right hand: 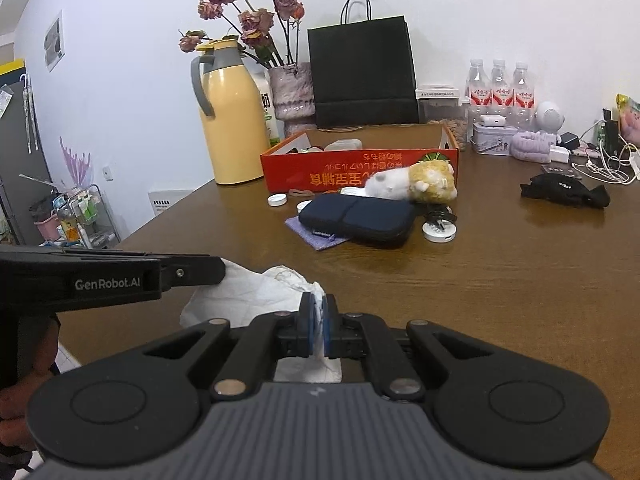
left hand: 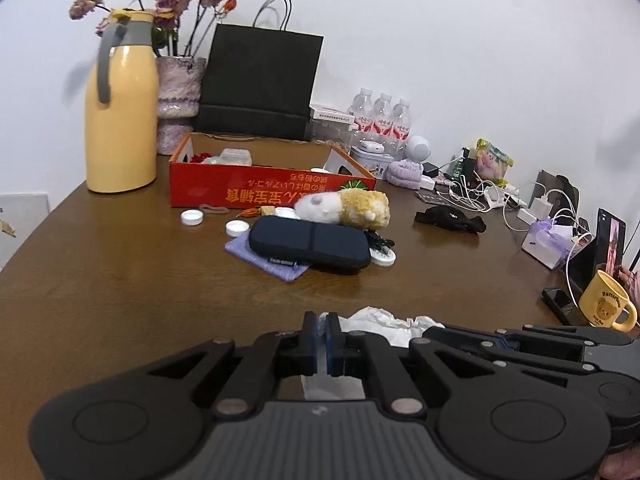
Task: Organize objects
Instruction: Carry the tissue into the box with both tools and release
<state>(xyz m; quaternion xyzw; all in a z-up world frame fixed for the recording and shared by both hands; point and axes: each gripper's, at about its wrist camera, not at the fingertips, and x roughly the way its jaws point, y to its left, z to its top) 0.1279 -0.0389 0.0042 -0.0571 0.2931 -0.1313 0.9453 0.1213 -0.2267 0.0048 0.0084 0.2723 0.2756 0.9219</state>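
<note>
A crumpled white tissue [right hand: 256, 292] lies on the near part of the brown table [right hand: 500, 280]; it also shows in the left wrist view [left hand: 384, 322]. My right gripper [right hand: 319, 312] is shut on the tissue's right edge. My left gripper [left hand: 324, 326] is shut, its pads together beside the tissue, and its side shows in the right wrist view [right hand: 208, 270] against the tissue's left part. Farther off lie a navy pouch [left hand: 310, 246] on a purple cloth [left hand: 264, 258], a plush hamster [left hand: 344, 208], white caps [left hand: 192, 217] and an open red box [left hand: 260, 184].
A yellow thermos [left hand: 120, 120], a vase of dried roses [left hand: 178, 100] and a black paper bag [left hand: 260, 80] stand at the back. Water bottles [left hand: 382, 120], chargers and cables [left hand: 480, 196], a black strap [left hand: 450, 218] and a yellow mug [left hand: 608, 304] crowd the right side.
</note>
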